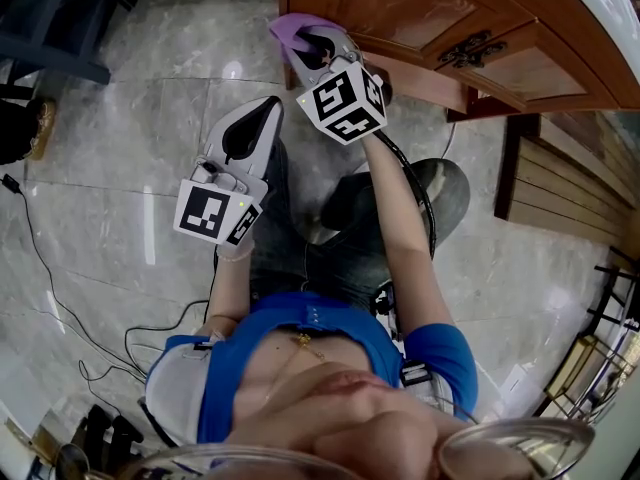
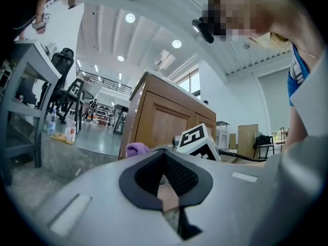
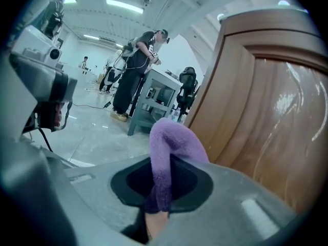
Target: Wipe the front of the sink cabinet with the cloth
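The grey left gripper (image 1: 258, 118) is held apart from the cabinet, its jaws closed on nothing. The fluffy purple cloth (image 1: 293, 26) is pinched in the grey right gripper (image 1: 320, 50) beside the brown wooden sink cabinet (image 1: 400, 8). Most of the wiping is judged to be left.

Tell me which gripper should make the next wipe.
Right. The right gripper holds the purple cloth beside the cabinet door; the left gripper is empty and farther back.
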